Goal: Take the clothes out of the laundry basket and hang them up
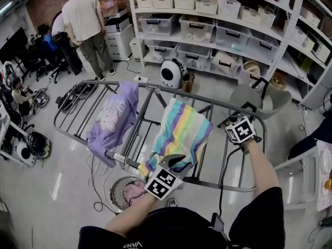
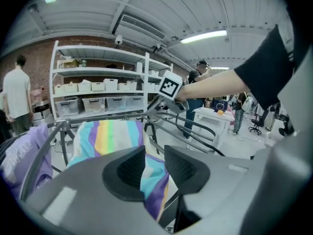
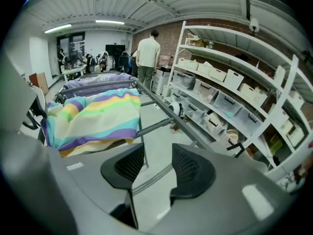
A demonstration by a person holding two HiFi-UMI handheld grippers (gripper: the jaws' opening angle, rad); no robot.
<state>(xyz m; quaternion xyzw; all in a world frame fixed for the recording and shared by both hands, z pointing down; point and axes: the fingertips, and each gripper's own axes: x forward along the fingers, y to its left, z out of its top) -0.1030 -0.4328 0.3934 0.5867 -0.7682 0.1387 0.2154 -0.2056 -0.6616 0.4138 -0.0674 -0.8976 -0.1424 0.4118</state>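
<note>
A rainbow-striped cloth (image 1: 181,134) hangs over the grey drying rack (image 1: 223,105), and a purple shirt (image 1: 115,115) hangs on the rack to its left. My left gripper (image 1: 174,162) is at the striped cloth's (image 2: 110,136) near lower edge. Its jaws (image 2: 155,168) stand slightly apart with the cloth showing in the gap, not pinched. My right gripper (image 1: 234,123) is at the rack's right side, open (image 3: 159,163) and empty, with a rack bar (image 3: 159,126) and floor beyond. The striped cloth (image 3: 95,119) lies to its left. The round laundry basket (image 1: 118,188) with pink clothing stands on the floor below.
Shelving (image 1: 218,30) with bins runs behind the rack. A person (image 1: 85,25) stands at the far left by drawers. A grey chair (image 1: 254,97) stands behind the rack's right end, a white table (image 1: 311,165) at right. Cables (image 1: 96,180) trail by the basket.
</note>
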